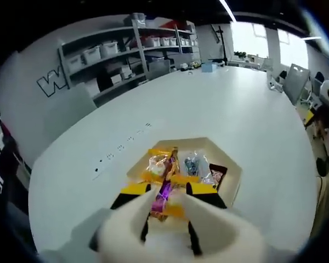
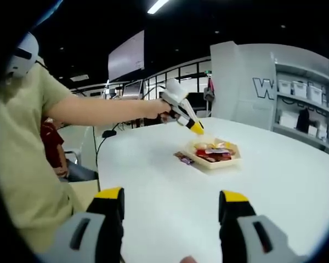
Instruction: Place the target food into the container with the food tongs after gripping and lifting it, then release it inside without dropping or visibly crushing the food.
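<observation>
A purple-wrapped snack bar (image 1: 165, 193) with orange ends sits between the yellow-tipped jaws of my left gripper (image 1: 168, 189), which is shut on it. It hangs just above the near edge of a cream hexagonal tray (image 1: 232, 166) holding several wrapped snacks. In the right gripper view the same tray (image 2: 208, 165) lies mid-table, with the left gripper (image 2: 196, 127) poised over its left side in a person's hand. One small wrapped snack (image 2: 183, 159) lies on the table beside the tray. My right gripper (image 2: 172, 204) stands open and far back, with nothing between its jaws.
The tray rests on a large white table (image 1: 219, 104). Grey shelves with white bins (image 1: 115, 55) line the far wall. Chairs (image 1: 296, 82) stand along the table's right side. A person in a beige shirt (image 2: 27, 164) fills the left, and another in red (image 2: 52, 143) sits behind.
</observation>
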`<action>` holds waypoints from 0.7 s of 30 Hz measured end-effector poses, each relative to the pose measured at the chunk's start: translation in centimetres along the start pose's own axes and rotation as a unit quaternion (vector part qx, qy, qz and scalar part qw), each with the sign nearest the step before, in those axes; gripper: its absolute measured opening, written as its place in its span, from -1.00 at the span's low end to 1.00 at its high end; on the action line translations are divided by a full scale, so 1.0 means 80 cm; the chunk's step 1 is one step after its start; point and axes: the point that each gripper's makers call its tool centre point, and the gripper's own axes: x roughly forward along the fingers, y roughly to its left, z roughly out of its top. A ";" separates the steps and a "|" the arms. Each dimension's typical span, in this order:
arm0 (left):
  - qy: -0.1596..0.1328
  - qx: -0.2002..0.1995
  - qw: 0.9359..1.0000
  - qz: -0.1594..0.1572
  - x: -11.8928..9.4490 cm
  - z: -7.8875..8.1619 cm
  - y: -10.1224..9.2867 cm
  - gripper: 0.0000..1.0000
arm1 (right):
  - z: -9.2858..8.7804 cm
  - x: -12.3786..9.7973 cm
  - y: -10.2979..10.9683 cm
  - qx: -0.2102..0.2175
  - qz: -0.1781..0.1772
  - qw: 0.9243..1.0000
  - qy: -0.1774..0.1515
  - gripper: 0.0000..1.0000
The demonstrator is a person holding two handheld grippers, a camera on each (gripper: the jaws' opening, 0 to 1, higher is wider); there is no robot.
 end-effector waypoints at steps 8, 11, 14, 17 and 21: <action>-0.001 0.010 1.000 -0.009 -0.011 -0.001 -0.013 -0.50 | 0.000 0.001 0.001 -0.001 0.001 1.000 0.000 0.36; -0.003 0.013 1.000 -0.012 -0.017 -0.002 -0.019 -0.50 | -0.001 0.001 0.002 -0.001 0.002 1.000 0.001 0.36; -0.005 0.018 1.000 -0.014 -0.024 -0.005 -0.024 -0.50 | -0.001 0.001 0.003 0.000 0.002 1.000 0.000 0.36; -0.009 0.021 1.000 -0.014 -0.031 -0.007 -0.028 -0.50 | -0.002 0.002 0.004 0.000 0.004 1.000 0.001 0.36; -0.014 0.024 1.000 -0.013 -0.041 -0.009 -0.032 -0.50 | -0.001 0.003 0.005 0.000 0.005 1.000 0.000 0.36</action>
